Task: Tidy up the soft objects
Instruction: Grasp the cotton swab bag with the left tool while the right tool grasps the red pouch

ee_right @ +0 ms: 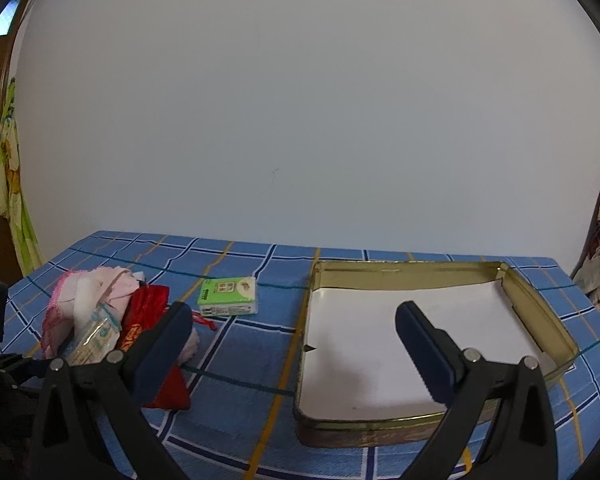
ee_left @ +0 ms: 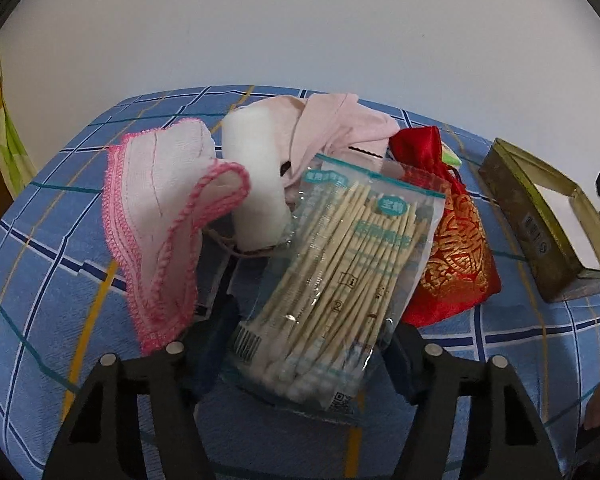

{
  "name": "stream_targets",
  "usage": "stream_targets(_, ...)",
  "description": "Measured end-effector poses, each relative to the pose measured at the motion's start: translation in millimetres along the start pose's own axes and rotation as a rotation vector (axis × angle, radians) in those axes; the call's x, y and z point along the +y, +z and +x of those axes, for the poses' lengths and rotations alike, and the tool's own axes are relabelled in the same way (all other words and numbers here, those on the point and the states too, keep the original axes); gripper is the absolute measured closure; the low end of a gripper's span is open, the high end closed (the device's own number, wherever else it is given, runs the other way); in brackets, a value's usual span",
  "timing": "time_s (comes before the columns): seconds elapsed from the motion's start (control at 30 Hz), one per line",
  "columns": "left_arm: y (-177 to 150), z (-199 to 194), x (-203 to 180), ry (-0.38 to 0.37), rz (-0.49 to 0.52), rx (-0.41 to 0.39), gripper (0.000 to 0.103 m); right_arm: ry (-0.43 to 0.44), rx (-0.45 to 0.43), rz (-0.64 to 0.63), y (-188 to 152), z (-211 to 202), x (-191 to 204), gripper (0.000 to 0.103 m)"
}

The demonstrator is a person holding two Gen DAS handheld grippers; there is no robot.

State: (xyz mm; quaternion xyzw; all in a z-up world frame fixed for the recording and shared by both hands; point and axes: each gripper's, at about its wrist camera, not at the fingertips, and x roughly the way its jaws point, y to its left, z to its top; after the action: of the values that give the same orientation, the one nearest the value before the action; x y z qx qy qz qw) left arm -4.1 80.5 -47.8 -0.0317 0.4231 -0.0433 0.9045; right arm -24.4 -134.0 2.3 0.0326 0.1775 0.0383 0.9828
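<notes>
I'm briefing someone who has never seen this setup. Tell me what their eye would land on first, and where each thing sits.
First, the clear bag of cotton swabs lying between the left gripper fingers, atop a heap with a pink-edged cloth, a white roll and a red brocade pouch. Then the open gold tin, white-lined, on the blue checked tablecloth under the open right gripper, with a green tissue pack between heap and tin.

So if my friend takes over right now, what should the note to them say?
Left gripper: jaws around the clear bag of cotton swabs, bag between the pads; firm grip not certain.
Right gripper: open, empty, over the gold metal tin.
Pile on the blue checked cloth: pink-edged white washcloth, white rolled towel, pale pink garment, red embroidered pouch. Green tissue pack lies apart.
Done: nothing in the tin.
Left: everything.
</notes>
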Motion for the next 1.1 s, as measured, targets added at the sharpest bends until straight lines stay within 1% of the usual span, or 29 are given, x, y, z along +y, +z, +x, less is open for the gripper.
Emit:
stream_targets(0.1, -3.2, -6.0, 6.6, -0.030, -0.029, -0.022, 0.050, 0.032, 0.004, -0.010, -0.8, 1.0, 3.0, 0.000)
stream_targets(0.13, -3.5, -10.0, 7.7, -0.040, -0.035, -0.034, 0.052, 0.047, 0.007, -0.011, -1.0, 0.9, 4.0, 0.000)
stream_targets(0.23, -4.9, -13.4, 11.0, -0.043, -0.039, -0.050, 0.053, 0.106, 0.032, -0.007, -2.5, 4.3, 7.6, 0.001)
stream_targets(0.33, -7.6, -24.8, 15.0, -0.065, -0.052, -0.086, 0.053, 0.149, 0.062, -0.025, -4.6, 8.1, 13.5, 0.010)
stream_targets(0.47, -13.0, -52.8, 22.1, -0.071, -0.065, -0.159, 0.053, 0.234, 0.110, -0.038, -7.3, 16.7, 24.2, 0.011)
stream_targets(0.5, -13.4, -58.8, 24.5, -0.073, -0.069, -0.172, 0.053, 0.282, 0.136, -0.039, -7.9, 21.4, 30.0, 0.011)
stream_targets(0.53, -13.4, -64.3, 26.7, -0.073, -0.072, -0.184, 0.053, 0.308, 0.152, -0.041, -8.6, 24.4, 34.3, 0.011)
stream_targets(0.6, -14.1, -74.3, 29.1, -0.065, -0.069, -0.203, 0.053, 0.364, 0.221, -0.073, -11.0, 37.2, 53.3, 0.011)
stream_targets(0.67, -16.2, -82.7, 32.7, -0.060, -0.071, -0.219, 0.053, 0.368, 0.274, -0.109, -15.0, 49.5, 71.4, 0.012)
stream_targets(0.77, -16.6, -90.0, 40.5, -0.048, -0.085, -0.234, 0.053, 0.340, 0.332, -0.156, -18.9, 68.7, 92.5, 0.012)
stream_targets(0.8, -17.0, -91.5, 41.6, -0.041, -0.089, -0.235, 0.053, 0.330, 0.366, -0.170, -20.8, 77.6, 100.2, 0.012)
stream_targets(0.87, -17.9, -93.5, 44.7, -0.029, -0.101, -0.233, 0.053, 0.340, 0.422, -0.168, -26.3, 93.3, 109.5, 0.022)
stream_targets(0.9, -18.4, -94.2, 46.2, -0.028, -0.107, -0.232, 0.053, 0.348, 0.448, -0.174, -30.1, 99.8, 112.0, 0.040)
stream_targets(0.93, -18.8, -94.8, 46.9, -0.026, -0.113, -0.234, 0.053, 0.346, 0.467, -0.186, -33.5, 105.2, 113.5, 0.052)
stream_targets(1.0, -18.6, -95.7, 46.0, -0.018, -0.122, -0.240, 0.053, 0.341, 0.454, -0.201, -36.1, 103.2, 112.1, 0.059)
stream_targets(1.03, -18.0, -95.3, 44.9, -0.015, -0.128, -0.244, 0.053, 0.344, 0.444, -0.200, -34.6, 98.3, 109.2, 0.066)
stream_targets(1.07, -17.7, -95.3, 45.1, -0.016, -0.132, -0.245, 0.053, 0.351, 0.427, -0.190, -32.9, 93.9, 103.0, 0.070)
stream_targets(1.1, -17.0, -94.9, 42.5, -0.016, -0.136, -0.246, 0.053, 0.356, 0.409, -0.178, -30.6, 87.8, 98.5, 0.071)
